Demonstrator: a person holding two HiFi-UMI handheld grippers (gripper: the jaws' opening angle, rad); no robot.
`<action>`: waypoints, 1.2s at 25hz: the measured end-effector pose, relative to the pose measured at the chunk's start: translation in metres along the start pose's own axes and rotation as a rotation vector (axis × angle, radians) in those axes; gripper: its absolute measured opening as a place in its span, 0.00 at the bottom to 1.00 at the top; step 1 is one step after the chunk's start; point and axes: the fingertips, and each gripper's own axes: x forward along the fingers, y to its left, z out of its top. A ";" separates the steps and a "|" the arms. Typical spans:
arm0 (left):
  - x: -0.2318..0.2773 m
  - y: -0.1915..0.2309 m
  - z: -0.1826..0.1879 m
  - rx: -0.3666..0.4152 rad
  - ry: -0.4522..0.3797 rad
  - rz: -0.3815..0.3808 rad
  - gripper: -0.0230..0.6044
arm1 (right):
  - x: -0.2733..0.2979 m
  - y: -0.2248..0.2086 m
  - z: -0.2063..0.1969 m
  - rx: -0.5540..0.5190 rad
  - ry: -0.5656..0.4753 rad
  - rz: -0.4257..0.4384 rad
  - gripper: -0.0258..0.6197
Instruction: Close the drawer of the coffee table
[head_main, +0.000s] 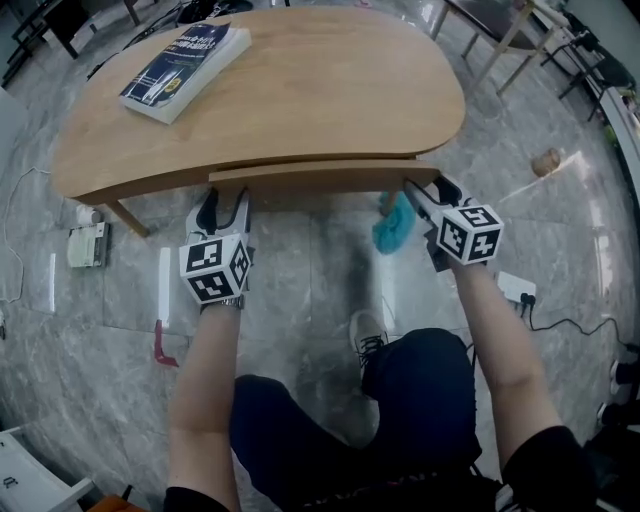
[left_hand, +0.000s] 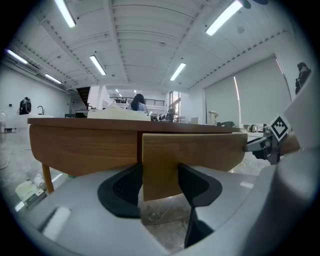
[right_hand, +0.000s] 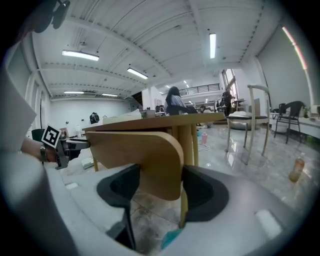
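Drawer stood slightly out under the coffee table worktop, with my left fingers and right fingers spread open, gripping nothing, at its front ends; risk: if I pushed unevenly, it could skew and jam.

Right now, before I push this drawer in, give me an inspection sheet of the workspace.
Surface: wooden coffee table top, bare except for one book at its far left.
Job's things: drawer front stands slightly out from under the near edge, not yet shut.
Clutter: teal cloth low by the drawer's right end; white device on the floor by the left leg.
Grippers: left hand-held gripper and right hand-held gripper both open, jaws at the drawer front's two ends.
Cables: power strip with a cable on the floor at right.
Surroundings: tiled floor, chairs beyond the table.
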 end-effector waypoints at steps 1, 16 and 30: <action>0.003 0.001 0.001 0.001 0.000 0.007 0.41 | 0.003 -0.001 0.001 0.005 -0.003 -0.007 0.45; 0.038 0.011 0.010 -0.021 0.000 0.131 0.41 | 0.032 -0.017 0.015 0.053 -0.004 -0.132 0.45; 0.043 0.010 0.013 -0.015 -0.014 0.149 0.41 | 0.036 -0.022 0.016 0.067 -0.052 -0.164 0.45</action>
